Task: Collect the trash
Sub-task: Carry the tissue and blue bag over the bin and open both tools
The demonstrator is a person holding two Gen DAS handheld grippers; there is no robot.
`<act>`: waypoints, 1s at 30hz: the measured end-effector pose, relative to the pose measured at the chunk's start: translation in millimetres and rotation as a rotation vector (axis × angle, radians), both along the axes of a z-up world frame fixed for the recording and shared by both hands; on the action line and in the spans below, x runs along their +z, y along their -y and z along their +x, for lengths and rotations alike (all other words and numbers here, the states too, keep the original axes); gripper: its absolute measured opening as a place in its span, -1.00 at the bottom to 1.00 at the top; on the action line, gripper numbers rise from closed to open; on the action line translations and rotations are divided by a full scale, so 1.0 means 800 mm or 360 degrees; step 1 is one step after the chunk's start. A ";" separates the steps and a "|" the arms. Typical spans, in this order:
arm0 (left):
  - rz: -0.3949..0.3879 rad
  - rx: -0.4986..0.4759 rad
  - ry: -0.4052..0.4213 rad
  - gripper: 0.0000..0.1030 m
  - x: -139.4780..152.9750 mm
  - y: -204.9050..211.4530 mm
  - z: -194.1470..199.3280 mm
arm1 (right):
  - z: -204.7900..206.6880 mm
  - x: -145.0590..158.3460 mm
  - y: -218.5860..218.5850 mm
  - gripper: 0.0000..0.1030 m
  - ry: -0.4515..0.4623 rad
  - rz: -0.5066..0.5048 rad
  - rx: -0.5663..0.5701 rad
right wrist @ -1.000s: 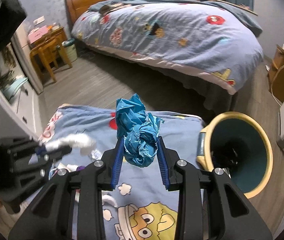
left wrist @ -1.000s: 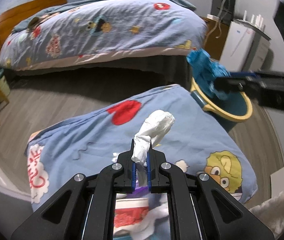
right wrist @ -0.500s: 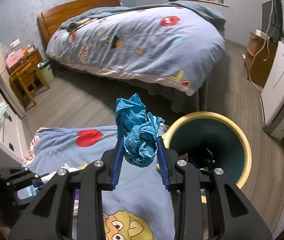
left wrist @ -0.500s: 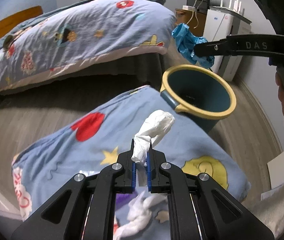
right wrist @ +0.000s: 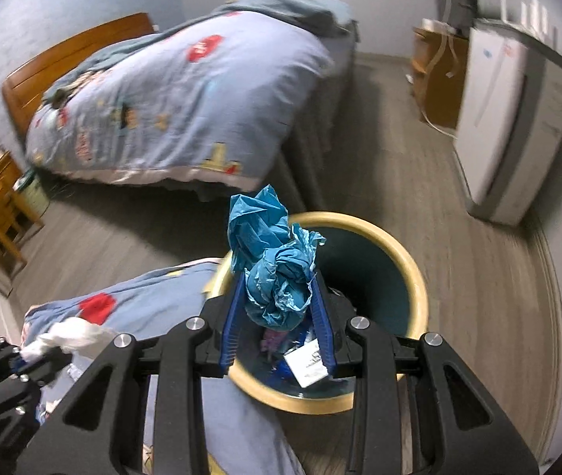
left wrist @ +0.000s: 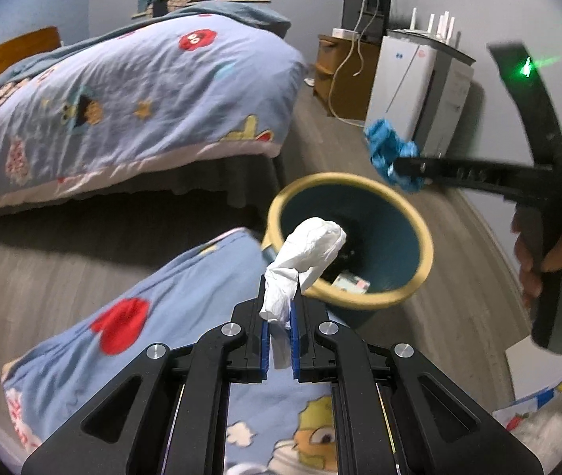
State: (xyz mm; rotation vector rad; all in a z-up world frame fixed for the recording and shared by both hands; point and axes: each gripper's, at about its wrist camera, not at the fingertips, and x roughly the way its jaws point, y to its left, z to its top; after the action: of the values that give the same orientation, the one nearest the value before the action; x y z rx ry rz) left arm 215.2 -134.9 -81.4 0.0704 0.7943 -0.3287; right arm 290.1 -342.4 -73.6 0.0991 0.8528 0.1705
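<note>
Bare wood floor (right wrist: 475,277) open at 3 o'clock of the trash bin (right wrist: 415,277); strip of floor between bin and bed (right wrist: 185,111) at 11 o'clock, in shadow. Bin rim touching or just beside the edge of the cartoon-print blanket (left wrist: 185,289) at its 9 o'clock. White appliance (right wrist: 514,126) well apart from bin at 2 o'clock; wooden cabinet (right wrist: 435,79) beyond it.

Right gripper (right wrist: 277,304) closed partway on crumpled blue paper (right wrist: 273,261), blue pads pressing both sides, wad sticking up past the tips; held over the bin mouth, above the near rim. In left view same wad (left wrist: 389,154) hanging above the bin's far rim at 1 o'clock.

Left gripper (left wrist: 280,316) nearly closed, narrow gap, pinching white tissue (left wrist: 304,253) at its lower end; tissue top leaning toward 1 o'clock, overlapping bin's near-left rim (left wrist: 277,213). Gripper body above blanket.

Inside bin: white carton (right wrist: 306,364) plus dark scraps, print on carton too small to read. Blanket lettering at 8 o'clock blurred, unreadable.
</note>
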 end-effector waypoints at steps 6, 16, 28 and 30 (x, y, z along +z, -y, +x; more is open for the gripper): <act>0.0007 -0.0049 0.0016 -0.83 0.003 0.026 0.022 | 0.010 -0.014 0.021 -0.38 -0.0044 -0.0007 -0.0090; -0.0006 -0.0109 -0.0035 -0.83 -0.012 0.065 0.051 | 0.022 -0.050 0.062 -0.38 -0.0152 -0.0012 -0.0261; 0.0119 -0.0238 -0.0027 -0.83 -0.035 0.121 0.082 | 0.027 -0.089 0.085 -0.38 -0.0309 0.0299 -0.0328; 0.0127 -0.0214 -0.0026 -0.83 -0.037 0.122 0.093 | 0.028 -0.087 0.088 -0.38 -0.0280 0.0416 -0.0327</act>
State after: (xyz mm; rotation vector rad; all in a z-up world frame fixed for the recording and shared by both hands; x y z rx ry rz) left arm 289.3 -232.2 -111.0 0.1966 0.8205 -0.4255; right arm 312.7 -412.9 -143.4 0.4504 0.9864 0.0797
